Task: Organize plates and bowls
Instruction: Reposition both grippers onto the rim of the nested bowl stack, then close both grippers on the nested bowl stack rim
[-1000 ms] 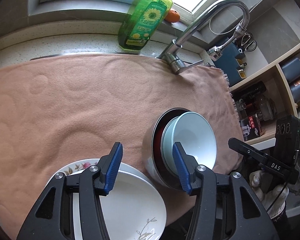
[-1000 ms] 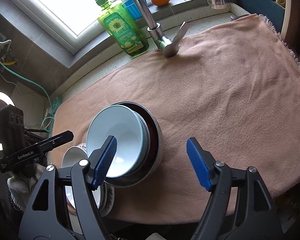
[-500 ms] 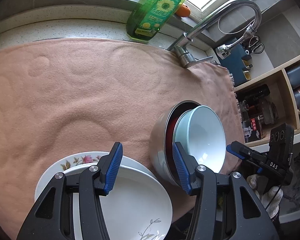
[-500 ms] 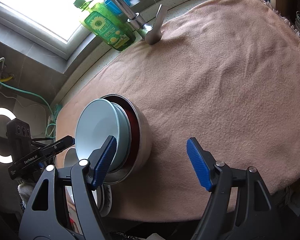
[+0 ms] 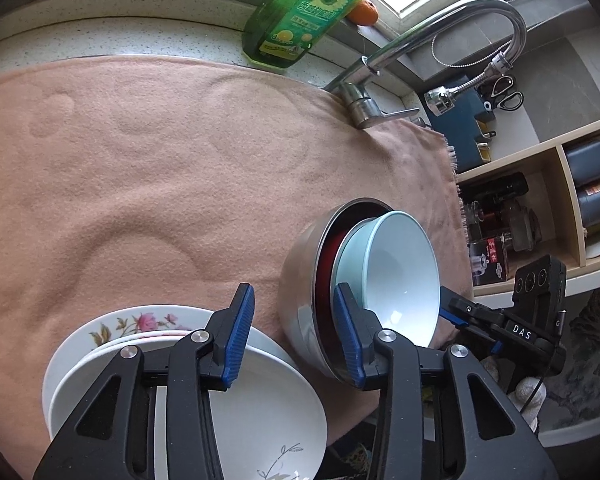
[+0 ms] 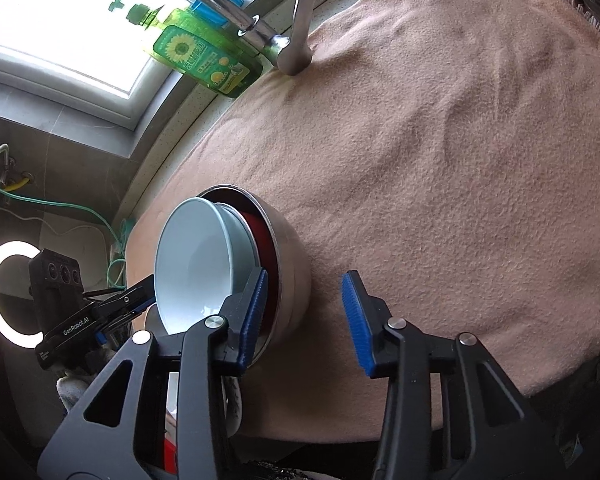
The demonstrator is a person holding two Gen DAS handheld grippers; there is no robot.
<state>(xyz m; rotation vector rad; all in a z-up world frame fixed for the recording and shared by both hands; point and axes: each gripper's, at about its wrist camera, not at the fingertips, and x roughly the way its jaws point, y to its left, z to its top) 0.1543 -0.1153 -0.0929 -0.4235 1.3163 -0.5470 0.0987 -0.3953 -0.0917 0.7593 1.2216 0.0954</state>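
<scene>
- A pink towel (image 5: pixel 148 168) covers the counter below the window, tap (image 5: pixel 380 76) at upper right.
- Left gripper (image 5: pixel 288 332) closing, jaws apart over bare towel between the white plates (image 5: pixel 260 412) (lower left) and the steel bowl (image 5: pixel 300 280).
- Right gripper (image 6: pixel 304 316) closing, nothing clamped; its left pad sits at the steel bowl's rim, the pale blue bowl (image 6: pixel 196 264) nested inside.

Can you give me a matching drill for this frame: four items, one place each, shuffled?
Items:
1. pale blue bowl
2. floral plate
3. dish soap bottle
4. scissors

Places:
A. on the counter edge by the window
B. bottom of the plate stack
C. hanging on the wall by the faucet's spray head
D. nested in the steel bowl

Pairs: 1-D, 2-B, 3-A, 4-C
</scene>
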